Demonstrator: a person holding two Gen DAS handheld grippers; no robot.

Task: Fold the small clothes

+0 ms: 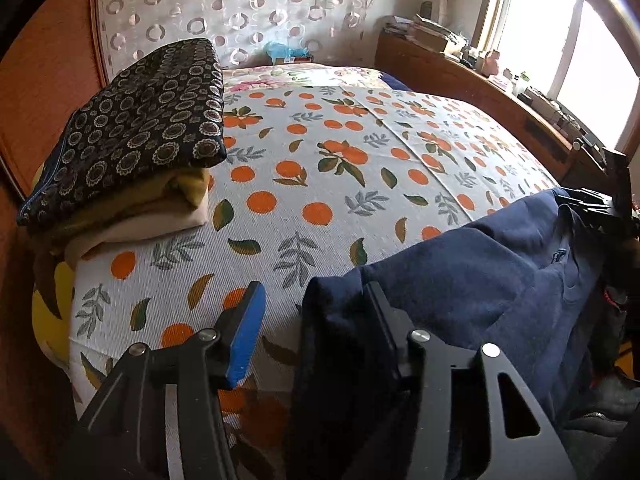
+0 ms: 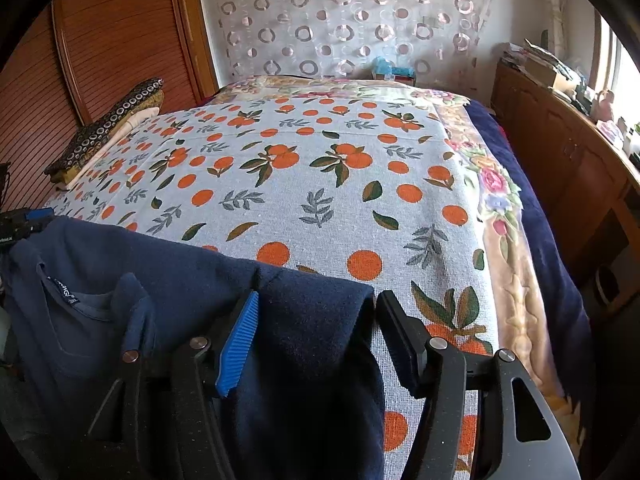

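Observation:
A navy blue top (image 1: 480, 272) hangs at the near edge of the bed, stretched between my two grippers; its collar and label show in the right wrist view (image 2: 80, 304). My left gripper (image 1: 316, 320) is open, its jaws wide apart, with the garment's left edge draped between them against the right finger. My right gripper (image 2: 320, 328) is also open, with the garment's right edge lying between its fingers. The right gripper shows at the far right of the left wrist view (image 1: 592, 208).
The bed is covered by an orange-print cloth (image 2: 320, 184). A stack of folded clothes (image 1: 132, 136) with a dark patterned piece on top lies at the bed's left side by a wooden wardrobe (image 2: 100, 40). A wooden cabinet (image 2: 568, 152) with clutter stands right, under a window.

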